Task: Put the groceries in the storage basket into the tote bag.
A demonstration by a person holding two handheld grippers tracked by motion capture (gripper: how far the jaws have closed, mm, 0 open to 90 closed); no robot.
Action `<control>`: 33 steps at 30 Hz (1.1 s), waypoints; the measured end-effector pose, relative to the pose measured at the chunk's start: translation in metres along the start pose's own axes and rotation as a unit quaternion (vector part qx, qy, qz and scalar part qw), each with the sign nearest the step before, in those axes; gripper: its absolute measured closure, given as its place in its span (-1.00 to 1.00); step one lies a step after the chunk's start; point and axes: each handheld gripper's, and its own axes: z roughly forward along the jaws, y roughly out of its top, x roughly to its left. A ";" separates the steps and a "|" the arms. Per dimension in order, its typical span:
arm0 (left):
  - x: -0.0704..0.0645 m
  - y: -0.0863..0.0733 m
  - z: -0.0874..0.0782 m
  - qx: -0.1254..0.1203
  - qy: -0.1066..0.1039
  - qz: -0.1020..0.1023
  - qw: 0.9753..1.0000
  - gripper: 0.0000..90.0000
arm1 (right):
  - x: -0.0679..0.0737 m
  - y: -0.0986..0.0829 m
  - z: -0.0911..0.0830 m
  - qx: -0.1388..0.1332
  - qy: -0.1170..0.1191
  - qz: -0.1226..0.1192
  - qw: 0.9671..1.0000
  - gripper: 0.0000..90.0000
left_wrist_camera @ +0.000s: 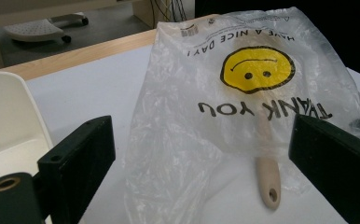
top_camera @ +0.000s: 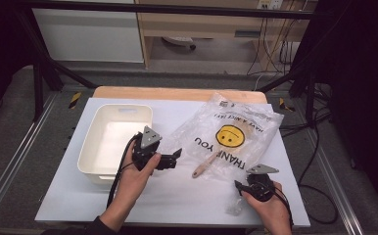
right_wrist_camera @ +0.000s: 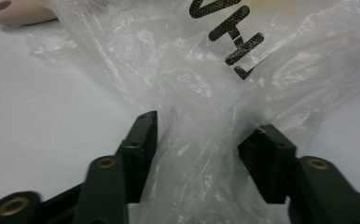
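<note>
Bag: the plastic bag (top_camera: 228,137) lies flat on the right half of the surface, print upside down to you, so its mouth faces your near edge.

Spoon: the wooden spoon (top_camera: 204,166) is mostly inside, handle poking out toward the near edge, probably why you're working from that end.

Right gripper (top_camera: 241,187): your jaws sit half open around a bunched bit of the bag's near corner. Looks like you're pinning it so the bag can't slide.

Left gripper (top_camera: 176,155): jaws wide, holding nothing, aimed at the handle from the bin side.

Bin: the white bin (top_camera: 91,152) sits by the left edge, likely the drop spot.
</note>
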 end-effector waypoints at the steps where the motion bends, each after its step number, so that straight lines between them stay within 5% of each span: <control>1: 0.000 0.000 -0.001 -0.001 0.001 0.000 1.000 -0.85 | -0.001 0.000 0.000 -0.001 0.001 0.000 1.000 0.25; 13: -0.002 0.001 -0.001 -0.001 -0.005 0.001 1.000 -0.85 | -0.007 0.001 0.001 -0.007 0.015 -0.009 1.000 0.97; 33: -0.020 -0.005 0.007 0.009 -0.014 0.003 1.000 -0.81 | -0.045 -0.011 -0.018 -0.008 -0.007 0.034 0.999 1.00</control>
